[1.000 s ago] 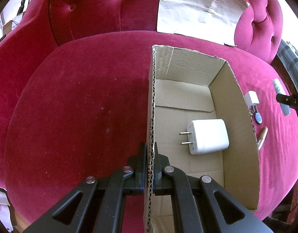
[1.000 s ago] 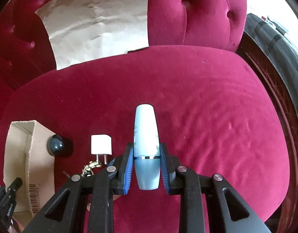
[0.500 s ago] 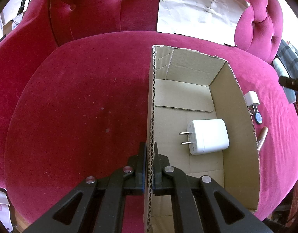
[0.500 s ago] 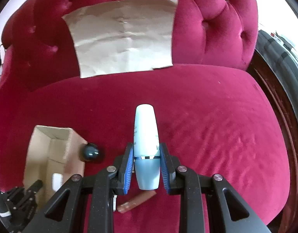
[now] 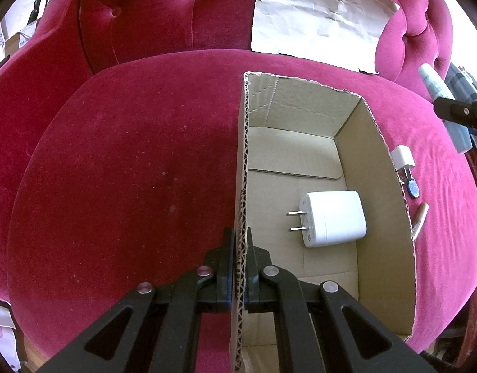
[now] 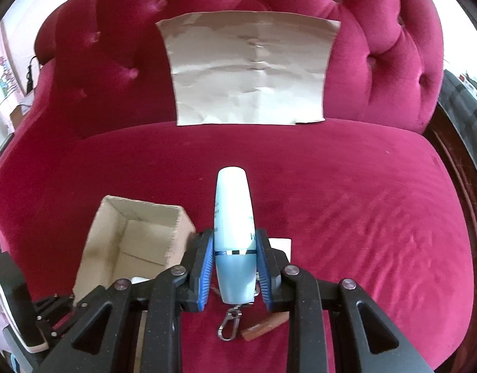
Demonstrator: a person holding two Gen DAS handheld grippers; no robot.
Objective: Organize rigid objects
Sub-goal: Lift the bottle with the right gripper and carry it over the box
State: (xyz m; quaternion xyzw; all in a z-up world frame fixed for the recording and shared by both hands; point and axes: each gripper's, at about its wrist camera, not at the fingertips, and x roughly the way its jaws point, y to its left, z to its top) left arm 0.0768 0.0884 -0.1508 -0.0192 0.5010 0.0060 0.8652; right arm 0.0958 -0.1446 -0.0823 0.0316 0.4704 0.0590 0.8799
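An open cardboard box (image 5: 381, 205) sits on the red velvet sofa seat, with a large white charger (image 5: 334, 217) lying inside. My left gripper (image 5: 240, 245) is shut on the box's left wall. My right gripper (image 6: 233, 248) is shut on a pale blue bottle (image 6: 233, 227) and holds it above the seat, to the right of the box (image 6: 114, 248). The bottle also shows at the far right of the left wrist view (image 5: 434, 82). A small white plug (image 5: 402, 159), a dark round object (image 5: 412, 189) and a brown tube (image 5: 420, 220) lie right of the box.
A crumpled sheet of brown paper (image 6: 247, 71) leans on the tufted backrest. A metal clip (image 6: 229, 326) and the brown tube (image 6: 263, 326) lie on the seat under the right gripper. Sofa seat stretches left of the box (image 5: 129, 171).
My right gripper has lifted the blue bottle up off the seat and swung toward the box. The left gripper and box have not moved.
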